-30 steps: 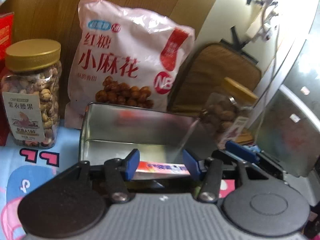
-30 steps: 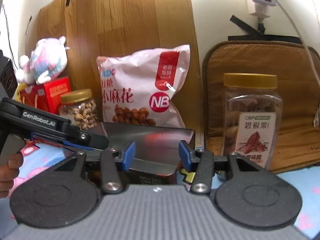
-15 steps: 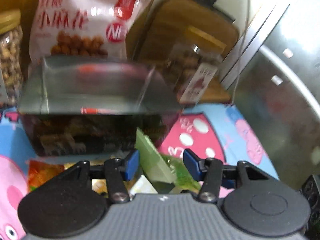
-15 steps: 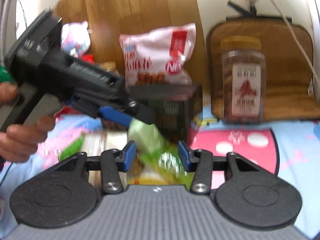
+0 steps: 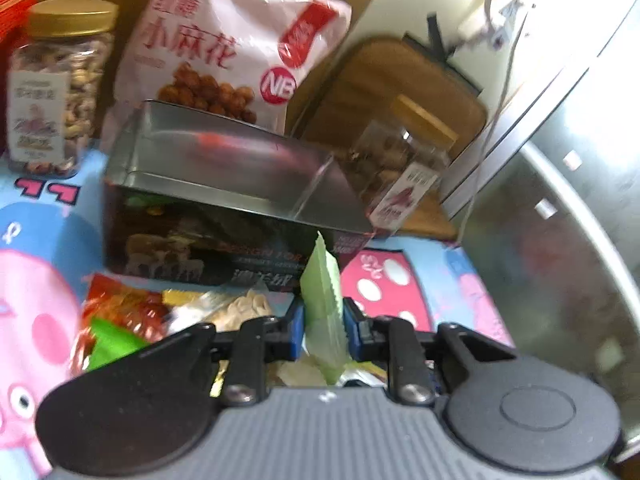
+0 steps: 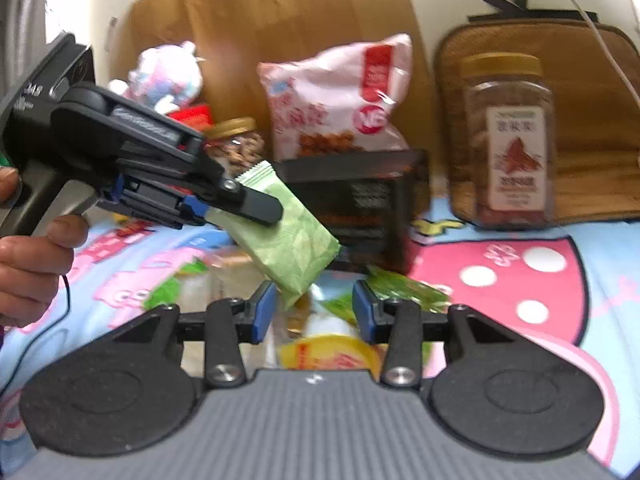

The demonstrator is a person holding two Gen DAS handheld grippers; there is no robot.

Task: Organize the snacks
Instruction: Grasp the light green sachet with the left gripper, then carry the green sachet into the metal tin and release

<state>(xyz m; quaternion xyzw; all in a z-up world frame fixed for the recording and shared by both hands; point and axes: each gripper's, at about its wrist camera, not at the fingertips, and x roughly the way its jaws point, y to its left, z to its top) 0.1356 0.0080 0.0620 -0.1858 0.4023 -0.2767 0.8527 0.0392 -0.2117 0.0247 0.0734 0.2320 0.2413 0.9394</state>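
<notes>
Your left gripper point(image 5: 323, 326) is clamped tight on a pale green snack packet point(image 5: 322, 304) — blue pads pressing both flat faces, packet standing on edge between them. From the right wrist view the same packet point(image 6: 286, 236) hangs tilted off the left gripper point(image 6: 224, 204), lifted clear above the loose snack pile point(image 6: 320, 320) on the cartoon-print cloth point(image 6: 520, 272). Your left hand point(image 6: 32, 252) wraps the handle.

Your right gripper point(image 6: 314, 312) sits partly open, jaws holding nothing; the green packet's lower corner dips just in front of its left pad, and whether it touches is unclear. A yellow wrapper point(image 6: 328, 354) lies under the gap.

The open metal tin point(image 5: 224, 200) sits just behind the pile, near the packet. Behind it — pink snack bag point(image 5: 228, 52), nut jar with gold lid point(image 5: 60, 88) to its left, second jar point(image 6: 508, 140) to its right
</notes>
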